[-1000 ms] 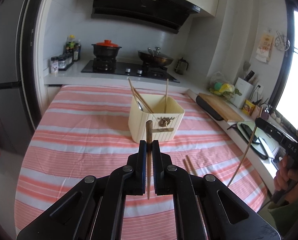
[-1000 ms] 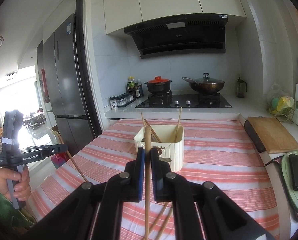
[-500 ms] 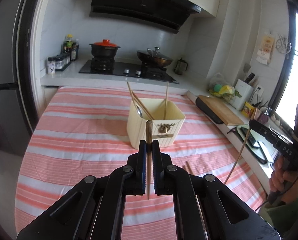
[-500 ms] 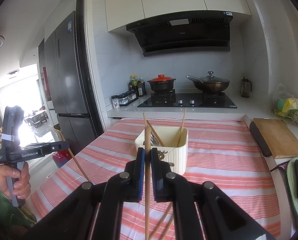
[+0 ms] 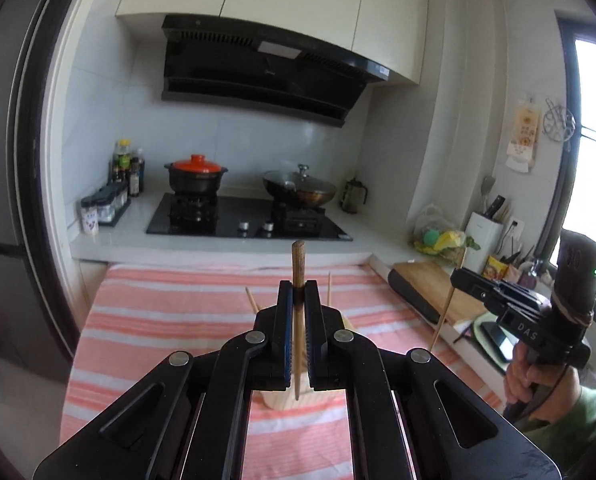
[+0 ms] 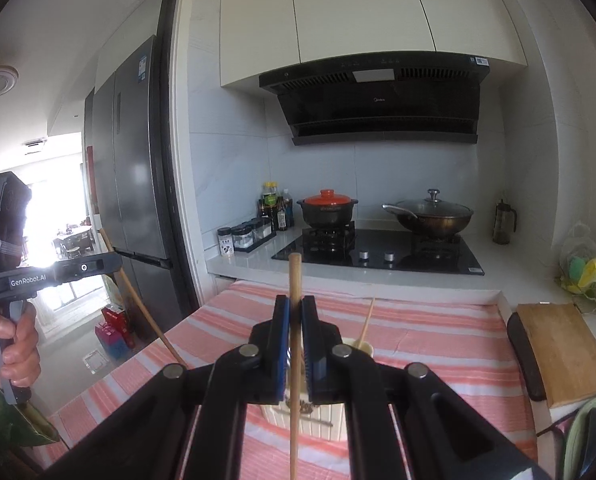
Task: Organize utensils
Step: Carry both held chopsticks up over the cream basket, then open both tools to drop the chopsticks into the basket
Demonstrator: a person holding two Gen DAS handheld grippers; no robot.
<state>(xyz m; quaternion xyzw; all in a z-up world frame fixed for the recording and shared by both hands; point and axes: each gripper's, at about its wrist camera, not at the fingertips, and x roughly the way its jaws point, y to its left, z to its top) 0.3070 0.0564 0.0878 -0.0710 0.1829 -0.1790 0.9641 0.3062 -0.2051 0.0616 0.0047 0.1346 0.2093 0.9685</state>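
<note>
My left gripper (image 5: 298, 292) is shut on a dark-tipped wooden chopstick (image 5: 298, 264) held upright, just in front of the cream utensil holder (image 5: 281, 398), which my fingers mostly hide. Two chopsticks (image 5: 329, 288) stick out of the holder. My right gripper (image 6: 295, 308) is shut on a lighter wooden chopstick (image 6: 294, 276), also upright, close over the same holder (image 6: 326, 420). Each gripper also shows in the other's view: the right one (image 5: 464, 278) and the left one (image 6: 111, 260).
The holder stands on a table with a pink striped cloth (image 5: 169, 312). Behind it is a counter with a stove, a red-lidded pot (image 5: 195, 176) and a wok (image 5: 300, 190). A cutting board (image 6: 562, 344) lies to the right, a fridge (image 6: 133, 184) to the left.
Both grippers have moved closer to the holder and tilted up, so the holder now sits lower and is mostly hidden behind the fingers. Both still hold their chopsticks.
</note>
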